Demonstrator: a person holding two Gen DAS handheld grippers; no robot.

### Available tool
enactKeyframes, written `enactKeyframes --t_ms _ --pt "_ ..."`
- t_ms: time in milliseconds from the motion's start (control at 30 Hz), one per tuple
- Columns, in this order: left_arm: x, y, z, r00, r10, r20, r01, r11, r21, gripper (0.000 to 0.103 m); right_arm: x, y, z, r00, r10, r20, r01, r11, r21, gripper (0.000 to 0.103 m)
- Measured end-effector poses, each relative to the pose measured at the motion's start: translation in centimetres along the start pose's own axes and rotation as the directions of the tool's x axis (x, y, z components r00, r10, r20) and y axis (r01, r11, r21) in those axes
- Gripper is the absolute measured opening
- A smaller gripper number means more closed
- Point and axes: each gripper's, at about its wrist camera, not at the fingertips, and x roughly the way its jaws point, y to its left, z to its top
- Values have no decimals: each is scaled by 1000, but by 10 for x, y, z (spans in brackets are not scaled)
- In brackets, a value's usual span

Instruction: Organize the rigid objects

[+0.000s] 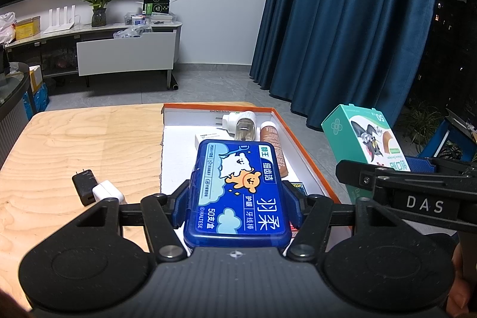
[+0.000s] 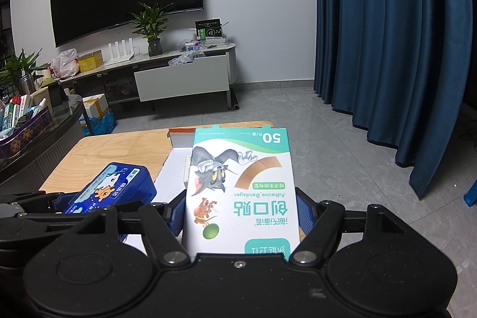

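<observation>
Left gripper (image 1: 237, 198) fingers clamp the blue floss case (image 1: 238, 192), right gripper (image 2: 241, 213) fingers clamp the bandage box (image 2: 241, 187), both poised over the orange-rimmed tray (image 1: 301, 139), presumably for stowing.

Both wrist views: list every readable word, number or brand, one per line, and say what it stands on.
"羽柔", "细齿洁", "护龈 牙线棒", "50支/盒", "©MALTESE": blue case in left gripper.
"50", "Adhesive Bandages", "创口贴", seen upside down: bandage box in right gripper.
"DAS": right gripper's arm, left wrist view.
Small print on tray rim and green box on the TV stand: too small.
</observation>
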Motion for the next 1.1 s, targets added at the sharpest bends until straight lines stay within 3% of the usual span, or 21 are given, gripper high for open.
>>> enactKeyframes --t_ms 1100 --pt "0 0 -2 1000 -1 -4 1 1000 -6 63 2 -1 -4 1000 2 -10 -2 1000 1 84"
